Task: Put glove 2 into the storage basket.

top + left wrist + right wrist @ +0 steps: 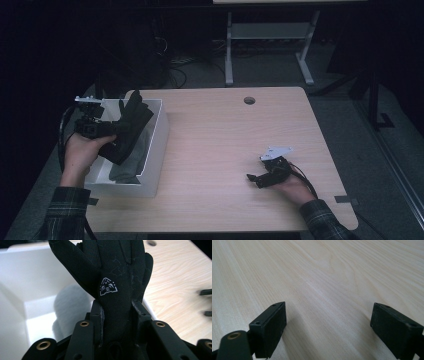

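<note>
- One black glove (117,277) clamped in my left tongs (117,127), over the white bin (159,145).
- Soft, light, floppy; I'd grip the cuff.
- Right tongs (252,178) apart, empty, on the bench (225,135).

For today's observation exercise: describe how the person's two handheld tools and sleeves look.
Both tools are black. The left tool and right tool each carry a pale grey three-cornered plate on top and trail a black cable. Each has two blocky black jaws, with brass-coloured rivets at the linkages. The sleeves are dark plaid.
</note>
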Demonstrator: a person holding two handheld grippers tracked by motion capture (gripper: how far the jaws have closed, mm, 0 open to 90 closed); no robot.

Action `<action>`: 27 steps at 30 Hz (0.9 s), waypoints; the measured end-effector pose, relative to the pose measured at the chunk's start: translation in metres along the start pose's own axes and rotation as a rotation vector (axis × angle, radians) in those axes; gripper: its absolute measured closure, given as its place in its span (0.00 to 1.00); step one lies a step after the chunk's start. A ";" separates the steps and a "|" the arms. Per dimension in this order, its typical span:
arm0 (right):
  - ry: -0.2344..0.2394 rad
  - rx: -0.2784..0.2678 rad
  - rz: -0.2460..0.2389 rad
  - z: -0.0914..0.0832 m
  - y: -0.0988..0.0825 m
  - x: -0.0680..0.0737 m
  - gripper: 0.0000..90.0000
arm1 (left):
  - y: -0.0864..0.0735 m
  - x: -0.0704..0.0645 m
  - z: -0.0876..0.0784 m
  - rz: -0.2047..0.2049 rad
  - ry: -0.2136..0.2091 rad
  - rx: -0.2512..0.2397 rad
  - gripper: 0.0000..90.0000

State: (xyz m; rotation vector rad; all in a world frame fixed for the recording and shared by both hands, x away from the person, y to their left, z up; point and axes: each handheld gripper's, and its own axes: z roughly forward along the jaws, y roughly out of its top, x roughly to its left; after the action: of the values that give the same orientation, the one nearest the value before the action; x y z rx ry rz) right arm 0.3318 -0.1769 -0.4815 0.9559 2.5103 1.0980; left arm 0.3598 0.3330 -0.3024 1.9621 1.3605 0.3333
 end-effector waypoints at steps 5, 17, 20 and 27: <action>0.000 0.000 0.000 0.000 0.000 0.000 0.15 | -0.011 0.008 0.015 -0.021 0.003 0.024 0.75; 0.000 0.000 -0.001 0.000 0.000 0.000 0.15 | -0.034 0.024 0.047 -0.058 0.067 0.107 0.74; 0.000 0.001 0.000 0.000 0.000 0.000 0.15 | -0.038 0.023 0.053 -0.052 0.075 0.119 0.72; 0.000 0.000 -0.001 0.000 0.000 0.000 0.15 | -0.037 0.023 0.059 -0.036 0.124 0.136 0.52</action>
State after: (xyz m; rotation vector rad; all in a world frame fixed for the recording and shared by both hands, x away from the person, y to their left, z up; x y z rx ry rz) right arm 0.3318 -0.1769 -0.4814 0.9553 2.5106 1.0970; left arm 0.3763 0.3364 -0.3734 2.0532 1.5311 0.3586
